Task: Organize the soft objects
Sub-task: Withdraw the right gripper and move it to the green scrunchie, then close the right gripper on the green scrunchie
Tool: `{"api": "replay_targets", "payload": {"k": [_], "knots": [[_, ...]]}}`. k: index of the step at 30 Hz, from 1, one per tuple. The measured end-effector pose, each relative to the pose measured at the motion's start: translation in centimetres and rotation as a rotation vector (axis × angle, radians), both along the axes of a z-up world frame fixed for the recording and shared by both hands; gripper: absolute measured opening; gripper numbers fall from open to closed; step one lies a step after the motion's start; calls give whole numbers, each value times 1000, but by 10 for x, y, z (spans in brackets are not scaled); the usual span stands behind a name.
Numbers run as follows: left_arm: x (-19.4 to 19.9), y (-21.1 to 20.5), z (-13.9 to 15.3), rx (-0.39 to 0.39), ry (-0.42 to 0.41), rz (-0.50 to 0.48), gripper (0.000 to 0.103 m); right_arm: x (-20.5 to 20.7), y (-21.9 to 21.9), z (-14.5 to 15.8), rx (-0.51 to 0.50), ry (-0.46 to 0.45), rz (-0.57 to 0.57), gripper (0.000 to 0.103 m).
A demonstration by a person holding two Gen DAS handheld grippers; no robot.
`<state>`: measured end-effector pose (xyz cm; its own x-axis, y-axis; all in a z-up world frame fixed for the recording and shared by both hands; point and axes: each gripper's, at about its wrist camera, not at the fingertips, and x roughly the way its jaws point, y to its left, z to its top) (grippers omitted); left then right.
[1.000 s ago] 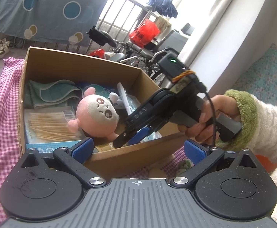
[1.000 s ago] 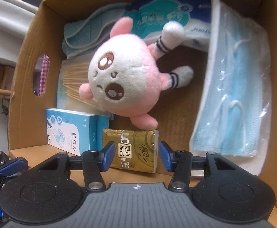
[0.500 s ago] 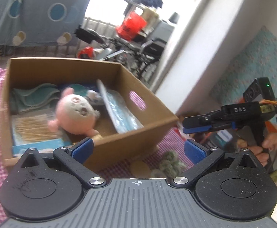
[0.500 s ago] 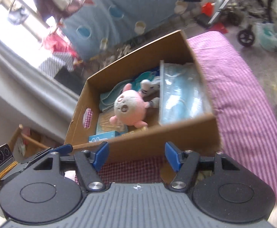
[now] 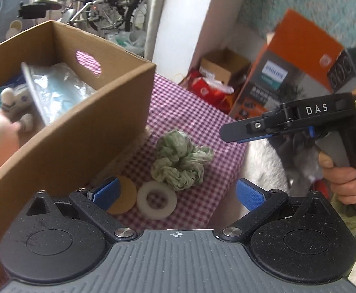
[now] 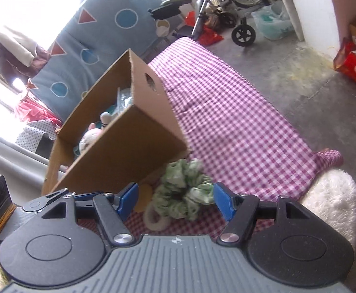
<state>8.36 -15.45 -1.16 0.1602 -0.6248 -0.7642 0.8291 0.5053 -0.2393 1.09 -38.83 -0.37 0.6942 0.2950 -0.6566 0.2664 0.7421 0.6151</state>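
Right wrist view, plush toy [image 6: 91, 138] half hidden in cardboard box [image 6: 139, 144], green scrunchie [image 6: 185, 193] beyond released right tongs [image 6: 175, 201], left tongs [image 5: 178, 190] released

Landmark: checked cloth [image 6: 229, 122], pink/white. Past its far end, wheelchair [image 6: 226, 2] on grey concrete floor [image 6: 300, 80], w/ a pale plastic bag [image 6: 273, 24] beside it. Blue patterned sheet [image 6: 104, 39] w/ circles & triangles hangs behind. To cloth's right: orange/grey Philips carton [image 5: 287, 73], small brown box [image 5: 224, 66], red packets [image 5: 204, 88]. White fluffy rug [image 6: 331, 195] at cloth's near corner.
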Motion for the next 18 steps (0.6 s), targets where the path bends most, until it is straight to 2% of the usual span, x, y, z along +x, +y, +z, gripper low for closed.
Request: {"api": "replay_targets", "payload": {"k": [4, 7, 10, 13, 18], "knots": [[-5, -24, -12, 57, -58, -46, 101, 7, 1, -15, -31, 26, 9, 70], [-7, -36, -19, 80, -105, -45, 98, 14, 5, -21, -54, 27, 28, 71], [-8, -50, -27, 113, -120, -58, 95, 21, 7, -26, -68, 17, 55, 70], [-9, -60, -33, 141, -131, -72, 87, 29, 9, -30, -74, 11, 79, 70], [-8, -75, -42, 187, -145, -84, 71, 42, 12, -43, -80, 8, 104, 55]]}}
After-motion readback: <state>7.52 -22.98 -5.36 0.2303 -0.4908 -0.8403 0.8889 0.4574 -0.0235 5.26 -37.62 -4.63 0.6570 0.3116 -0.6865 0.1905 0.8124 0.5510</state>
